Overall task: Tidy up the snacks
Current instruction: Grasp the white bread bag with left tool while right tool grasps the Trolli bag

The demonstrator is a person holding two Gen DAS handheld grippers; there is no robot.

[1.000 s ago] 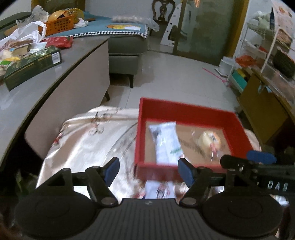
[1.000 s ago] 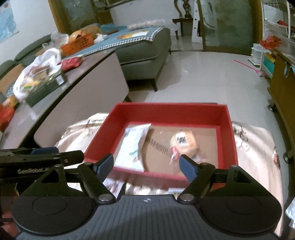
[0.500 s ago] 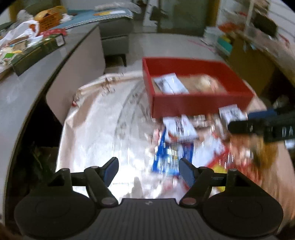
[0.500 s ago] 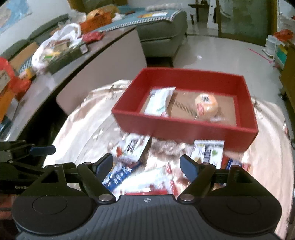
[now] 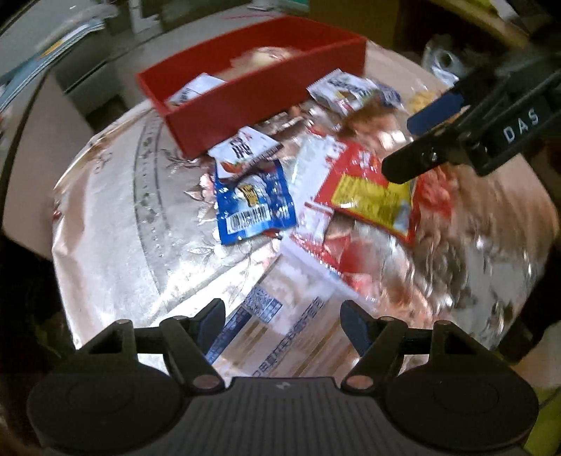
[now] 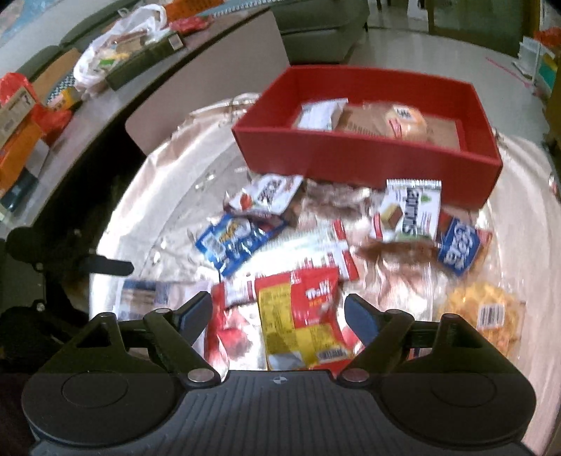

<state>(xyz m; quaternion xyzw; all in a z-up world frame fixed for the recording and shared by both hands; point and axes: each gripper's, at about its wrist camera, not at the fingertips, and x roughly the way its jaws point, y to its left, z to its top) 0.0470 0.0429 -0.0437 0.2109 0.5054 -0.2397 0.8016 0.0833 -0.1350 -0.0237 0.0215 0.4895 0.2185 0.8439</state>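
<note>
A red box (image 6: 364,159) stands at the far side of a round table; it holds a white packet (image 6: 320,114) and a wrapped bun (image 6: 406,121). Several loose snack packets lie in front of it: a blue packet (image 5: 250,207), a red and yellow bag (image 6: 301,319), a white wafer packet (image 6: 412,210). My left gripper (image 5: 282,322) is open and empty, over a large pale packet (image 5: 280,336). My right gripper (image 6: 278,315) is open and empty, above the red and yellow bag. It also shows in the left wrist view (image 5: 420,140).
The table has a shiny patterned cover (image 5: 115,224). A grey counter (image 6: 105,101) with bags and boxes runs along the left. A sofa (image 6: 326,28) and tiled floor lie beyond. A yellow snack bag (image 6: 484,315) lies at the right.
Both grippers have pulled back and tilted down from over the red box to the pile of loose snacks in front of it. Both stay open and empty.
</note>
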